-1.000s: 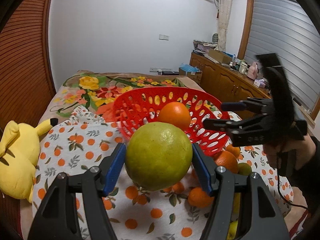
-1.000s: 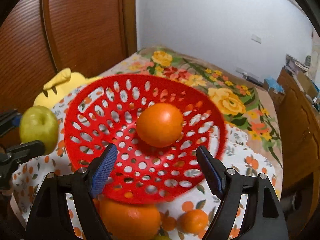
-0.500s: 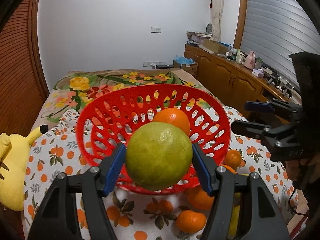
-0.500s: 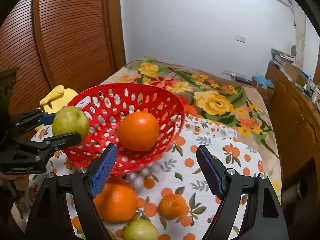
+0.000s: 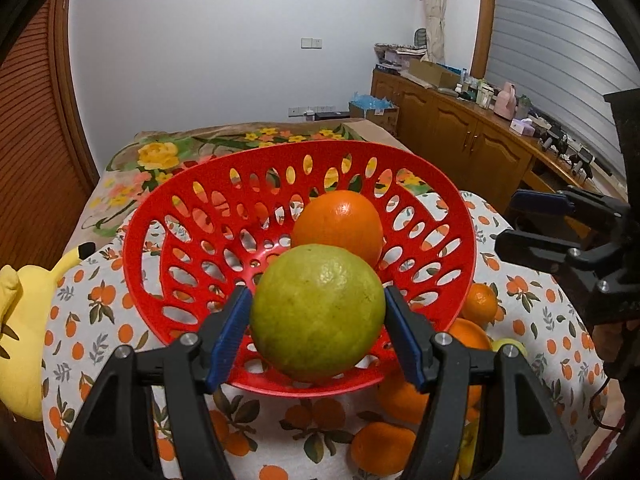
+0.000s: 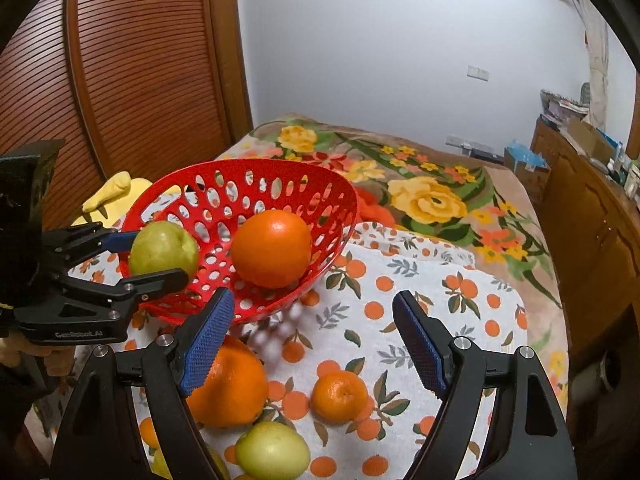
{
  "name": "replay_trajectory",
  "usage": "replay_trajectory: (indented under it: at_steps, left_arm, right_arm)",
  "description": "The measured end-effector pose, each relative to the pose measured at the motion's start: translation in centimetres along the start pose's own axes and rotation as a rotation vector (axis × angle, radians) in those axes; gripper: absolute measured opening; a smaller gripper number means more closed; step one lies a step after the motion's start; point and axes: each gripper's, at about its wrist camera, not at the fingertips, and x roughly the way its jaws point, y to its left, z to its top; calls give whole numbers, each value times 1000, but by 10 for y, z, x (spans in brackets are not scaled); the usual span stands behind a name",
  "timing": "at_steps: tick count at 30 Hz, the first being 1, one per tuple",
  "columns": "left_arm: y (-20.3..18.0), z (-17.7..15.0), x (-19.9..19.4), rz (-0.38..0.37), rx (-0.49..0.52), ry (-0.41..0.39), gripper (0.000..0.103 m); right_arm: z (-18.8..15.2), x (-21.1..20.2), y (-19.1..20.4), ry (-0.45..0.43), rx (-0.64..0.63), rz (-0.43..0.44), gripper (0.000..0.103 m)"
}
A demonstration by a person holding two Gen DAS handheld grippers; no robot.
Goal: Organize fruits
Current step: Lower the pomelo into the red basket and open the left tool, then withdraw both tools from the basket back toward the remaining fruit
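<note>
Moved green fruit [image 5: 318,312] over basket [image 5: 168,216] rim, clamped in left hand-held gripper [image 5: 318,326]; right hand-held gripper [image 6: 312,340] wide, empty.

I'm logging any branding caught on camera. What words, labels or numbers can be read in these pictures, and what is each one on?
"GenRobot.AI": on the black body of the left gripper, seen from the right wrist view.
Boxes and bottles on the wooden cabinet: any print is too small and blurred to read.
Nothing else carries readable text.
</note>
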Motion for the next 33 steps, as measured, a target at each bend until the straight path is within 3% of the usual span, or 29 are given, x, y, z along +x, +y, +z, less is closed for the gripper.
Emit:
replay_trajectory:
  at_steps: [8,13,17,33]
  left_arm:
    - [0,1,5,16,6,17,67]
    - [-4,3,-6,20,22,-34,74]
    - [-2,2,-13,14,9,-50,75]
    - [-15,-50,-68,-60,-5,-97,78]
  right_arm:
    - [-1,-1,1,-3,-1,7,83]
    - [-3,-2,3,-3,-3,17,83]
    - [-8,-9,4,-14,4,16,84]
    - [-69,-56,21,-65,69,3,87]
